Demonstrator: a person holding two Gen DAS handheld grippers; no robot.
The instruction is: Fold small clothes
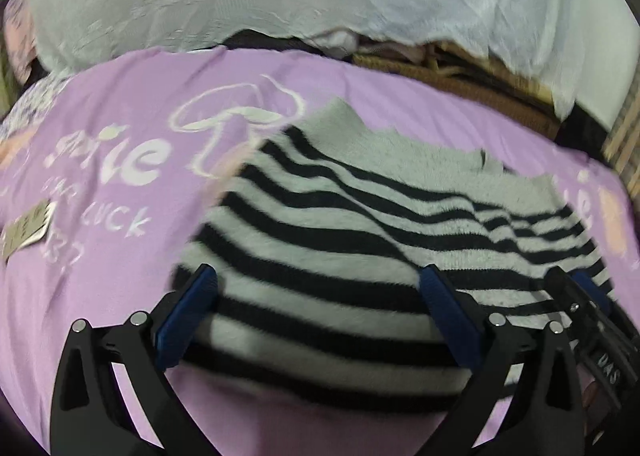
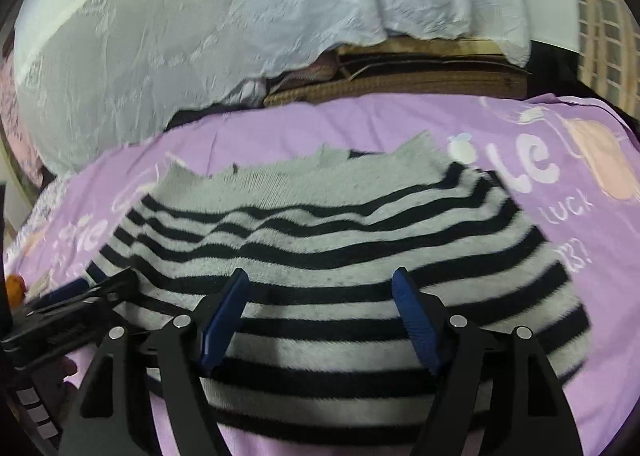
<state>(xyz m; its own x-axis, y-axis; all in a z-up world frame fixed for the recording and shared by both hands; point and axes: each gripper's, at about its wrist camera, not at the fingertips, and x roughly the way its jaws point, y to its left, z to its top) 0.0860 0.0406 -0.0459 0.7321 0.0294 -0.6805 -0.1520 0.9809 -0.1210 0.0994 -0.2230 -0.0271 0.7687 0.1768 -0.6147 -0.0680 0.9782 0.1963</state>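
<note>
**Both grippers open over the near hem of one striped garment**

The left gripper stood wide open, holding nothing; the right gripper was open and empty too; the striped sweater lay flat on the purple sheet just ahead of both, its stripes running side to side; each hand seemed equally near; one garment, two grippers.

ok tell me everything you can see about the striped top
The striped top is a small fuzzy knit with grey and black horizontal stripes and a plain grey band along its far edge. It lies flat on the purple printed sheet, slightly rippled across the middle. Both claws, left and right, hang open over its near edge, neither gripping it.
</note>
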